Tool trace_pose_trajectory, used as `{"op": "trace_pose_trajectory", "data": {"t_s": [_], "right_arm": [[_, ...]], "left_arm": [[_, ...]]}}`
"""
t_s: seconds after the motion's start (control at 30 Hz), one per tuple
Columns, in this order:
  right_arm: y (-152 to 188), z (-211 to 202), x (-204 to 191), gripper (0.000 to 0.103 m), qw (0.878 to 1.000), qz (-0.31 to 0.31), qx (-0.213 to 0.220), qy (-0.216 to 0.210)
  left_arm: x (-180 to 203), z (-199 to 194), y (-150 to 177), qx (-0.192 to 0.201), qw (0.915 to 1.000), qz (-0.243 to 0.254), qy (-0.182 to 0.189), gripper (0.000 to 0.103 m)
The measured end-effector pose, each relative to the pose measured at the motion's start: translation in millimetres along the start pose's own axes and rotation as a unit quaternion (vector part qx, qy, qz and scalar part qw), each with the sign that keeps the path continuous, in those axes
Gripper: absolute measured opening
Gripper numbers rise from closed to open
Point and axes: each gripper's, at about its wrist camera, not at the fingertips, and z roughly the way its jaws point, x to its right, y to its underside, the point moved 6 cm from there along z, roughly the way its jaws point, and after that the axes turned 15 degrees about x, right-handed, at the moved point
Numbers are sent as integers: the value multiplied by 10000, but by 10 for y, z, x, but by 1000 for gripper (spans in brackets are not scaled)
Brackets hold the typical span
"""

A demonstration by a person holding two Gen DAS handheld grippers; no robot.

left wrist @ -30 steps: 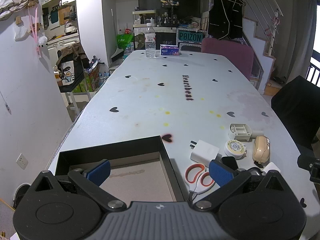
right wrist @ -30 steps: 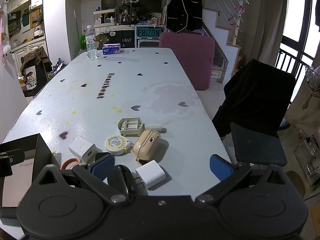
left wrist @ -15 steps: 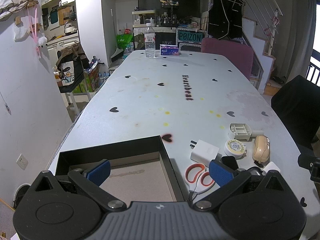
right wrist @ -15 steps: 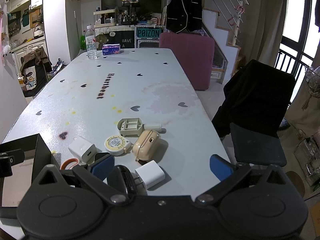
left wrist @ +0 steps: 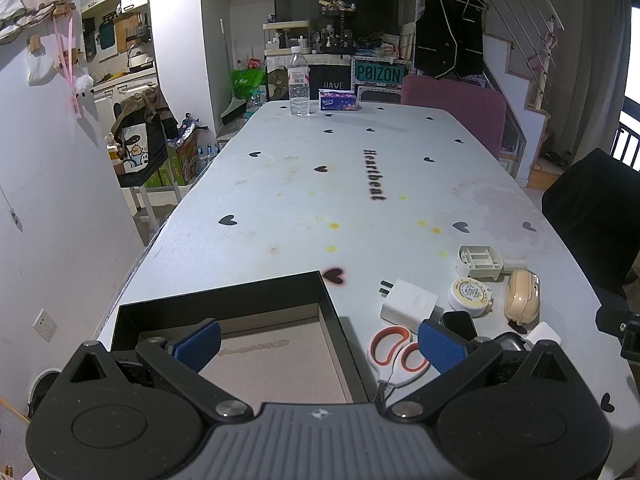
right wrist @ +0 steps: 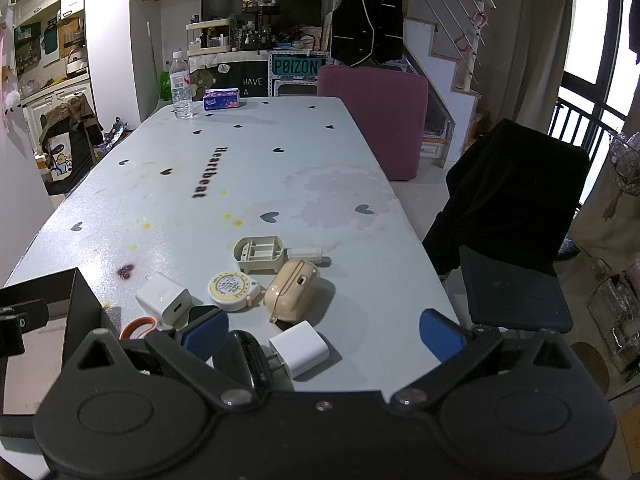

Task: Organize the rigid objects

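Nothing has shifted: left gripper [left wrist: 320,340] and right gripper [right wrist: 323,332] stay wide-jawed, holding nothing.

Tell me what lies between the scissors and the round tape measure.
A white charger and a small black object lie between the scissors and tape measure, seen in the left wrist view.

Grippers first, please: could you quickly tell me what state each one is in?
Left gripper: open, holding nothing.
Right gripper: open, holding nothing.
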Motion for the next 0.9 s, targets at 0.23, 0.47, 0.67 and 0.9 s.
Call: {"op": "trace_pose_trajectory", "data": {"t_s": [0.23, 0.47, 0.67, 0.9], "right_arm": [[4, 7, -3, 103, 10000, 3, -2, 2], [-9, -9, 9, 103, 10000, -5, -2, 9], [-8, -8, 9, 103, 10000, -5, -1, 12], [-12, -13, 12, 103, 10000, -6, -3, 20]], "left_arm": [[0, 1, -1, 1, 10000, 8, 0, 103], [1, 0, 0, 4, 10000, 7, -3, 103], [2, -1, 1, 4, 10000, 7, -3, 103], [3, -1, 1, 8, 10000, 9, -4, 103]]}}
